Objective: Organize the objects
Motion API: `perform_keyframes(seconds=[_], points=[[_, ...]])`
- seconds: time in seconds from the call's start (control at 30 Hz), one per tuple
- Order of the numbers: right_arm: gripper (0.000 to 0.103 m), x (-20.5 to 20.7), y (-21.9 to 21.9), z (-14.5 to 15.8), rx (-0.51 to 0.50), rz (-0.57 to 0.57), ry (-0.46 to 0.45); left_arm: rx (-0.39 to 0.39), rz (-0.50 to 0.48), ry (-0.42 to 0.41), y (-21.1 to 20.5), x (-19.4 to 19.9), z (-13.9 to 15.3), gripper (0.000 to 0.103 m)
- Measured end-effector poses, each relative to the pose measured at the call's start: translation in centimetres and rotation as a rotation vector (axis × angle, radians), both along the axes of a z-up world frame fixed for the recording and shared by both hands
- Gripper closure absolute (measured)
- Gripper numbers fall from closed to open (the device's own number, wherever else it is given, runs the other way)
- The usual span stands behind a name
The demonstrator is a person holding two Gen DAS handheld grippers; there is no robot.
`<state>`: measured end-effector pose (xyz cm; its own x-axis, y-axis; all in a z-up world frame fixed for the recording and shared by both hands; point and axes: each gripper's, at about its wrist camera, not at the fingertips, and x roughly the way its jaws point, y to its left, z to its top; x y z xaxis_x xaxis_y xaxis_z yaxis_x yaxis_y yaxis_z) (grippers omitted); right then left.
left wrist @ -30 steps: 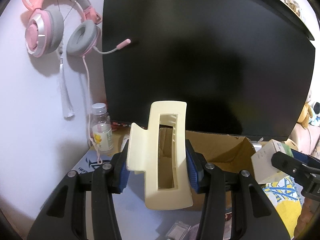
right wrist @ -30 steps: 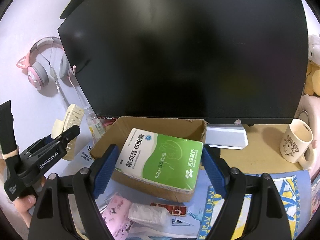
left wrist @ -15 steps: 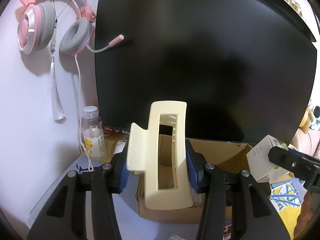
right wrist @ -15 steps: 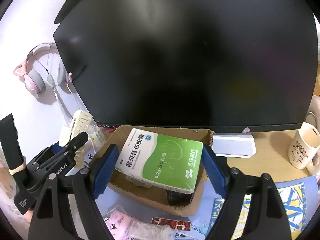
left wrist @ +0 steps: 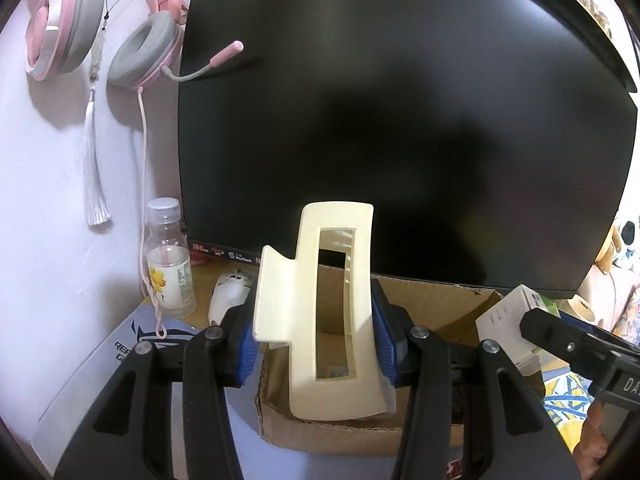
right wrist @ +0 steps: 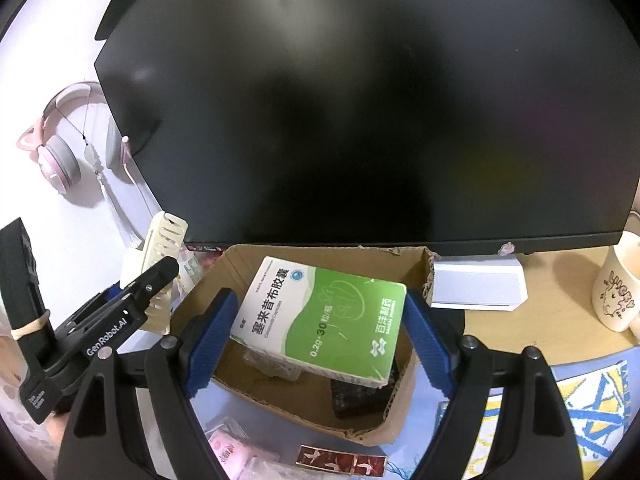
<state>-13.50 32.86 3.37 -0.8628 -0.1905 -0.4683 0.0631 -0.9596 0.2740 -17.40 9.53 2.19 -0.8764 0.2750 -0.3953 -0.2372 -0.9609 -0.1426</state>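
**Both grippers loaded above the cardboard box**

A black monitor fills the background, standing over an open cardboard box on the desk. The box is brown with torn, ragged flaps; a dark flat item and crinkled clear wrapping lie on its floor.

The right gripper is closed on a medicine box, its blue pads pressing the two short ends. The carton is white and green with Chinese lettering and "0.2g×30", held tilted above the box's interior.

The left gripper clamps a cream hair claw clip upright between its blue pads. The clip is matte, pale ivory plastic with a long rectangular window through its body and a comb of teeth behind; it hangs over the near-left part of the box.

Pink cat-ear headphones hang on the wall, with a small drink bottle below.
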Motion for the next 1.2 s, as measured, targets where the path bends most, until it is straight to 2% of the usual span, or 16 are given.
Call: perform_keyframes(seconds=[0.2,0.47,0.6,1.2], points=[[0.015,0.1,-0.3,-0.2,-0.002,0.021,0.031,-0.029,0.003,-0.008,0.5,-0.5,-0.6,0.056],[0.015,-0.5,-0.8,-1.1,0.009,0.018,0.006,-0.084,0.017,-0.034,0.6,-1.1,-1.6,0.056],[0.015,-0.7,-0.9,-1.3,0.012,0.013,-0.003,-0.082,0.050,-0.051,0.3,-1.6,-2.0,0.056],[0.015,-0.6,-0.9,-1.7,0.028,-0.006,-0.024,-0.109,0.044,-0.100,-1.2,-1.8,-2.4,0.056]])
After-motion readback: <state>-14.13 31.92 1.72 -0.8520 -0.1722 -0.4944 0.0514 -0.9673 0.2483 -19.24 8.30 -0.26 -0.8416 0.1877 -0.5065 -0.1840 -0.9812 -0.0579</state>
